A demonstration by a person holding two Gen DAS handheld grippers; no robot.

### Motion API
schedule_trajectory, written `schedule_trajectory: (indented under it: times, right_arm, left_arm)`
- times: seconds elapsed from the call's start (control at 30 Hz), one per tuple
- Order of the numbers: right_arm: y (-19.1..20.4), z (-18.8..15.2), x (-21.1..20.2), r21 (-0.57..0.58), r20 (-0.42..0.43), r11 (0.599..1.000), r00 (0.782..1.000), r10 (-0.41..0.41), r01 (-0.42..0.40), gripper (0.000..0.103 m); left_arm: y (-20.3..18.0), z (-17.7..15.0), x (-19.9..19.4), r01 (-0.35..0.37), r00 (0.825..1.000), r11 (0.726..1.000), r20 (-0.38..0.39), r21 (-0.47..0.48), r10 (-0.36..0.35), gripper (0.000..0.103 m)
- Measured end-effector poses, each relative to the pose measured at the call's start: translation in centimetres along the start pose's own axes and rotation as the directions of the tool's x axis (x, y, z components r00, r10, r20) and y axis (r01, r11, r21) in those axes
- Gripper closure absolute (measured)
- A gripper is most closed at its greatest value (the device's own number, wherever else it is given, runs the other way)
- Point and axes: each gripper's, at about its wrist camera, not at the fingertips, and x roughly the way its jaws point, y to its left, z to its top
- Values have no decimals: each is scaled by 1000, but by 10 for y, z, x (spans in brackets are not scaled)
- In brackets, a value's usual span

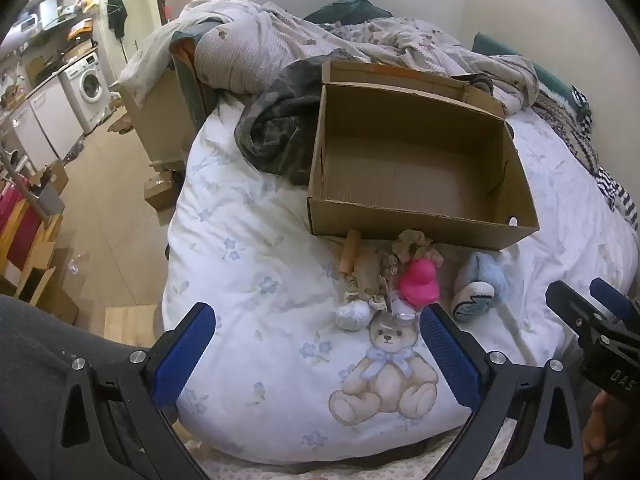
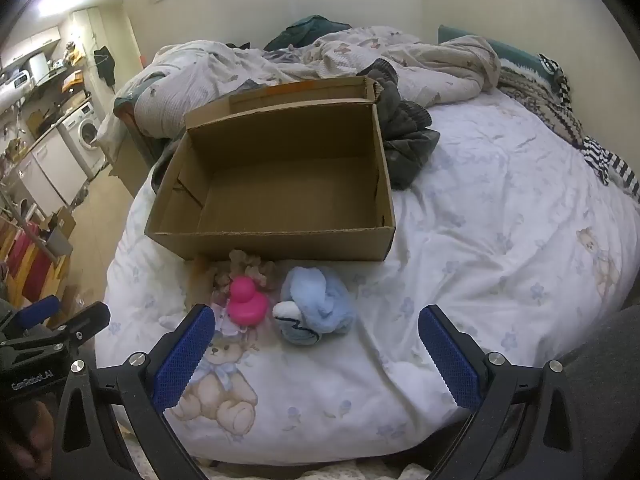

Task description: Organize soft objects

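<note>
An open, empty cardboard box (image 1: 420,164) (image 2: 280,184) sits on the bed. In front of it lie a pink duck (image 1: 420,282) (image 2: 246,300), a fluffy light-blue soft toy (image 1: 478,286) (image 2: 316,304), beige scrunchies (image 1: 412,242) (image 2: 248,264), a small white ball (image 1: 353,315) and a tan roll (image 1: 350,251). My left gripper (image 1: 316,344) is open and empty, just short of the pile. My right gripper (image 2: 316,344) is open and empty, near the blue toy. Each gripper shows at the edge of the other's view.
The white bedsheet (image 2: 480,248) has a teddy bear print (image 1: 386,376). Rumpled duvets (image 1: 280,40) and dark clothes (image 2: 404,140) lie behind and beside the box. The bed edge drops to the floor on the left, with cardboard boxes (image 1: 160,120) and a washing machine (image 1: 86,80).
</note>
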Motion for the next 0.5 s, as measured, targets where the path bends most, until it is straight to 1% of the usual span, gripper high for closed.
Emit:
schedule_trajectory:
  times: [0.2,0.23,0.3,0.5]
  right_arm:
    - [1,-1,1,-1,1,1000,1000,-1,1,0]
    - [1,-1,1,-1,1,1000,1000,-1,1,0]
    - [2,-1,1,-2,1,1000,1000,-2,2,0]
    - [2,-1,1,-3,1,1000,1000,10,-10,0]
  left_arm:
    - [1,1,2,5,1000,1000,-2,0,-5,1]
    - [0,5,-6,5,1000,1000,0,2,-5,1]
    - [-1,3,-6,-2,1000,1000,8,7,2,1]
    - [0,8,-9,0,1000,1000,0,-8,0,1]
